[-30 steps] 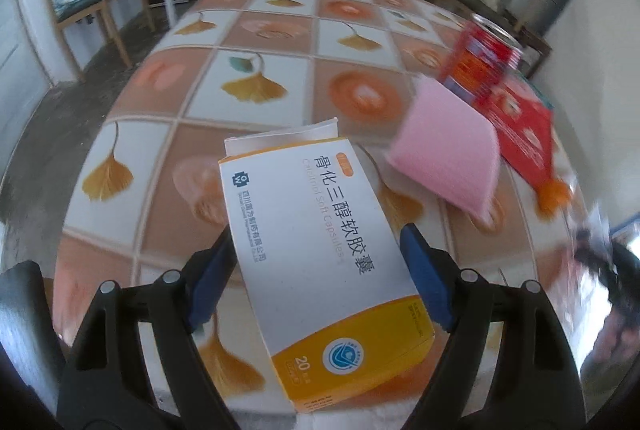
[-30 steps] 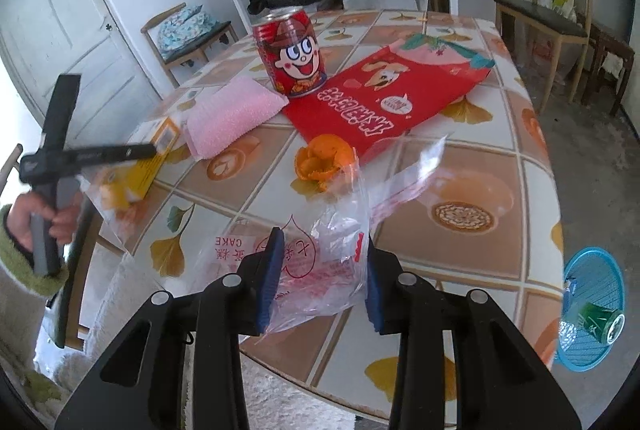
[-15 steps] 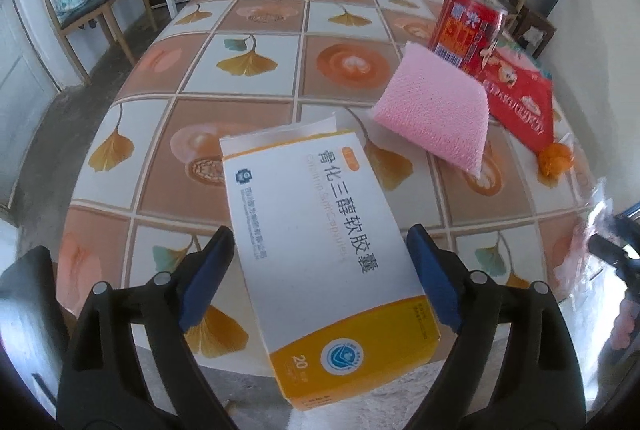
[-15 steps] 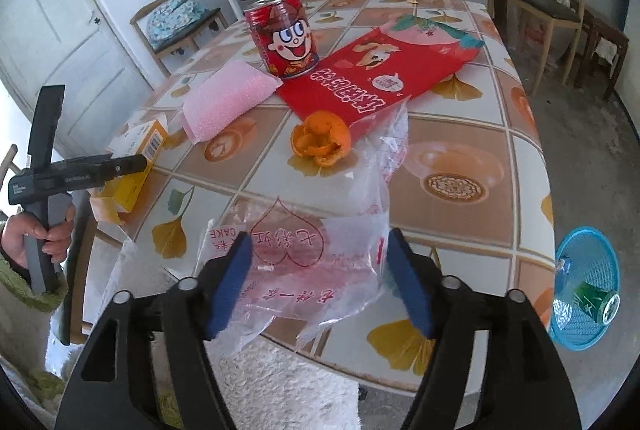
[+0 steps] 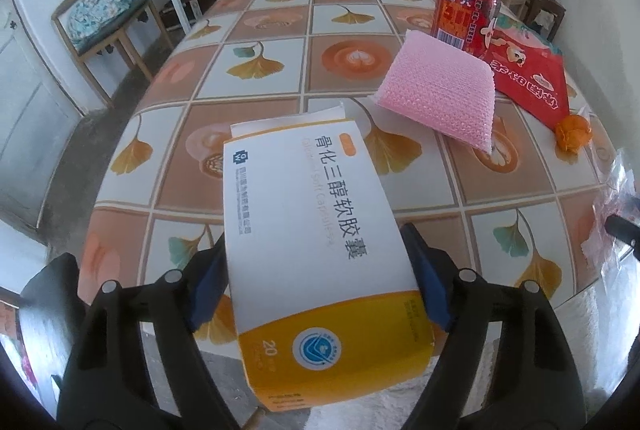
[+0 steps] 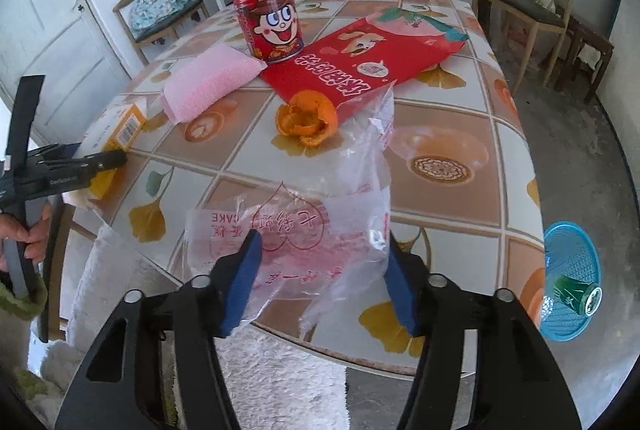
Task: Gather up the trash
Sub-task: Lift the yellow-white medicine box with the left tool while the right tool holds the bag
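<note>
Two grippers were in view, both at the near edge of the tabletop (image 5: 260, 41). L gripper (image 5: 316, 282) had its blue fingers (image 5: 424, 286) pressed vs. the long sides of a white-and-yellow medicine box (image 5: 320, 234), held above the tabletop edge; box's long axis ran along the fingers, yellow end toward the camera, opened flap end pointing away toward the tabletop middle, tilted slightly left. R gripper (image 6: 320, 282) had fingers (image 6: 242, 282) spread fairly wide w/ a clear plastic bag (image 6: 320, 213) lying loose between them; can't tell if they actually pinched it. Bag draped over the near edge, its far end reaching toward an orange peel (image 6: 306, 117). Beyond: pink sponge (image 5: 438, 93), red snack packet (image 6: 360, 59) and upright red can (image 6: 272, 23), can touching the packet's corner.
</note>
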`<control>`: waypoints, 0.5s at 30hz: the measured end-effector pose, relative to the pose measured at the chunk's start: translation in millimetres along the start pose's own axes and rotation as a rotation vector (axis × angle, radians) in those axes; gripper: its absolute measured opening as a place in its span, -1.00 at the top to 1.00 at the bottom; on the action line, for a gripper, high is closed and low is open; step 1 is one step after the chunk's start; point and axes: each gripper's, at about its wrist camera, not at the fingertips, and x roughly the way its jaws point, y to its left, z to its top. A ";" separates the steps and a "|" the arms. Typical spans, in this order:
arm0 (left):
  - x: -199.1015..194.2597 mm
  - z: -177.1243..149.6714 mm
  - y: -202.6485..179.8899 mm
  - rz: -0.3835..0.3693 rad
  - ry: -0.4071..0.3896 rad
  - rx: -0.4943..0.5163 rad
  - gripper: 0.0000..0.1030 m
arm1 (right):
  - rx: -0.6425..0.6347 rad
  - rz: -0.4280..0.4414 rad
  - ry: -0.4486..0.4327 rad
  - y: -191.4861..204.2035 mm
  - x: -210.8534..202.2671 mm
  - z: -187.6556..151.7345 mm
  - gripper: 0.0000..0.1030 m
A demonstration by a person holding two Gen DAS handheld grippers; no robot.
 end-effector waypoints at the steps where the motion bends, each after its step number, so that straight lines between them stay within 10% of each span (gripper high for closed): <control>1: -1.8 -1.4 -0.9 0.006 -0.006 0.002 -0.46 | 0.003 -0.003 0.000 -0.5 -0.4 -0.1 0.08; 15: -26.0 -11.3 -6.4 0.066 -0.076 0.022 -0.41 | 0.076 0.027 -0.052 -9.2 -20.7 3.4 0.35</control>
